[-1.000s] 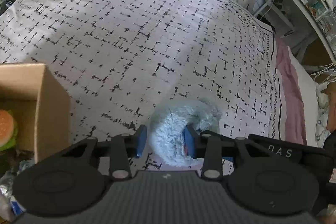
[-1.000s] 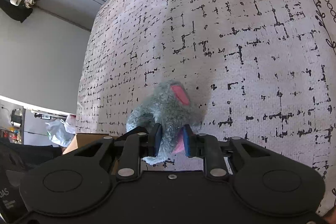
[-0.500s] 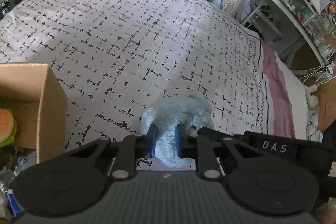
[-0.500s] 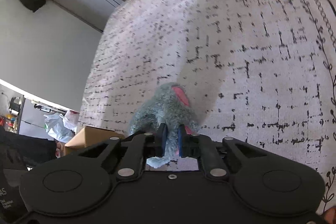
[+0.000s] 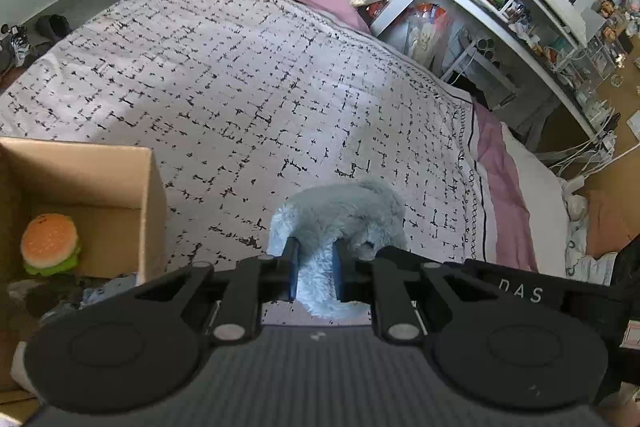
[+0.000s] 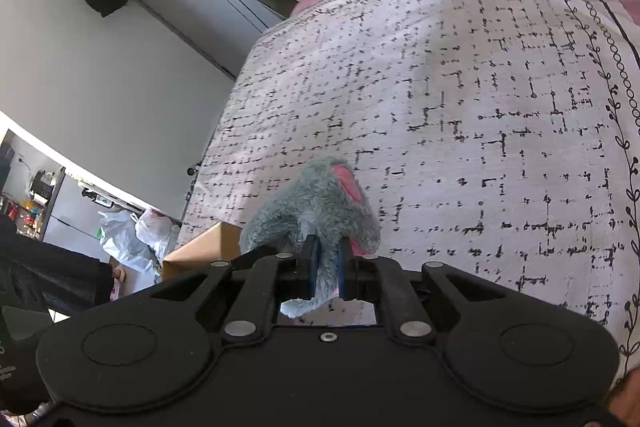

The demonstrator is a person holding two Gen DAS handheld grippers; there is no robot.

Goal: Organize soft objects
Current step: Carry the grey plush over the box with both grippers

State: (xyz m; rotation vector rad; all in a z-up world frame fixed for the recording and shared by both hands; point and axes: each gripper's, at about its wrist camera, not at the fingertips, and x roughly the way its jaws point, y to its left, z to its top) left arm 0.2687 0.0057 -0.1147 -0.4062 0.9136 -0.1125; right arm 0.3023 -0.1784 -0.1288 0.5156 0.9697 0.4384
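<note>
While both grippers, left (image 5: 314, 273) and right (image 6: 325, 269), pinch the grey plush toy (image 5: 340, 215) above the bedspread (image 5: 240, 87), white lettering, seemingly "DAS" (image 5: 520, 294), marks the neighbouring gripper.

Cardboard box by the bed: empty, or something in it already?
Not empty. The left wrist view shows the open-topped cardboard box with a plush burger inside. Its left part is out of frame, so other contents cannot be told.
</note>
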